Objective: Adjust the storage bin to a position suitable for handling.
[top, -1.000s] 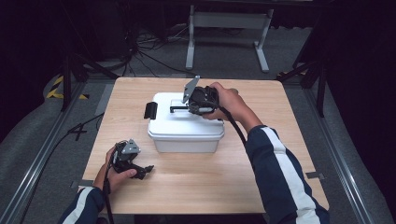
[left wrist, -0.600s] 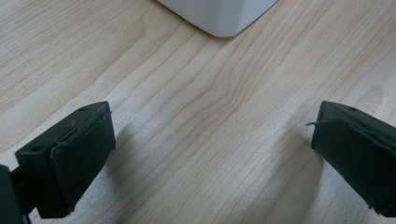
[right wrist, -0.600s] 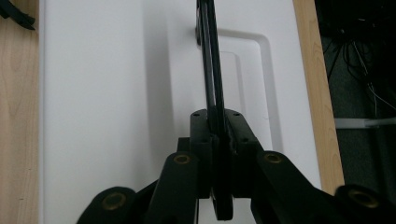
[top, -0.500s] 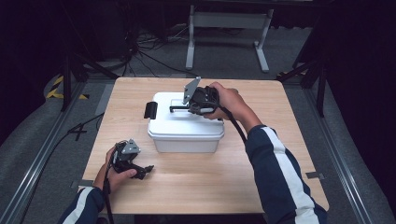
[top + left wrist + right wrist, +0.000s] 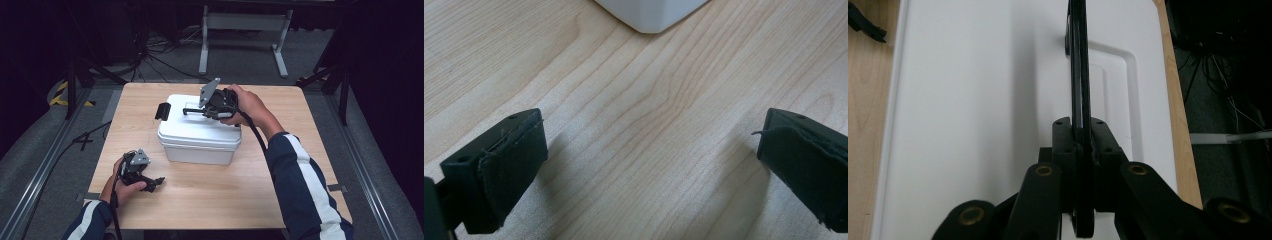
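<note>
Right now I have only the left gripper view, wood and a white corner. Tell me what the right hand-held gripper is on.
Observer: The right hand-held gripper is shut on the thin black handle atop the white box.
Operator: Say how that handle stands.
Observer: It stands edge-up above the lid, over a shallow recess.
Operator: Report the box's ends.
Observer: A black latch sticks out at its left end, over the table.
</note>
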{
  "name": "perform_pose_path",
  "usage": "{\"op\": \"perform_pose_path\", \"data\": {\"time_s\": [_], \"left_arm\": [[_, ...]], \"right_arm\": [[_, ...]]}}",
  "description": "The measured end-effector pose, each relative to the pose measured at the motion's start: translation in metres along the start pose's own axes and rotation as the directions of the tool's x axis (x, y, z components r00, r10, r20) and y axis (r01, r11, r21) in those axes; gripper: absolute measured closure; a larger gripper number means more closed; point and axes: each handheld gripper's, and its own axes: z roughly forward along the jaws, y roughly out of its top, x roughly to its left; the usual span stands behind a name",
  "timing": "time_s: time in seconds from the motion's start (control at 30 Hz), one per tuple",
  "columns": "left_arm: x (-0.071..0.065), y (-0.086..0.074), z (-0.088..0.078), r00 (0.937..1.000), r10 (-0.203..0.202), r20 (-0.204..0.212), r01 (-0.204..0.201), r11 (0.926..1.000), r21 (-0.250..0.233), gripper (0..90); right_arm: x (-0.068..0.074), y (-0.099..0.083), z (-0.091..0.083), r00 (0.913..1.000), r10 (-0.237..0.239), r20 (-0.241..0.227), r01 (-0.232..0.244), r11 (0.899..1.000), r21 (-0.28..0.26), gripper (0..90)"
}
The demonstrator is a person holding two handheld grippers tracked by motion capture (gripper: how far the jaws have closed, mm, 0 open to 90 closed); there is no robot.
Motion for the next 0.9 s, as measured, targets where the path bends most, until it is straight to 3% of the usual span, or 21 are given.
{"op": "perform_pose_path", "data": {"time_s": [0.4, 0.9], "left_arm": [[0.001, 0.000, 0.000, 1.0000, 0.005, 0.001, -0.005, 1.0000, -0.001, 0.2], [0.001, 0.000, 0.000, 0.9999, 0.014, -0.001, -0.014, 0.9999, -0.006, 0.4]], "right_arm": [[-0.002, 0.002, -0.012, 0.9999, -0.006, 0.015, 0.006, 0.999, -0.047, 84.8], [0.000, -0.001, -0.024, 0.9988, 0.000, 0.050, 0.002, 1.000, -0.031, 84.8]]}}
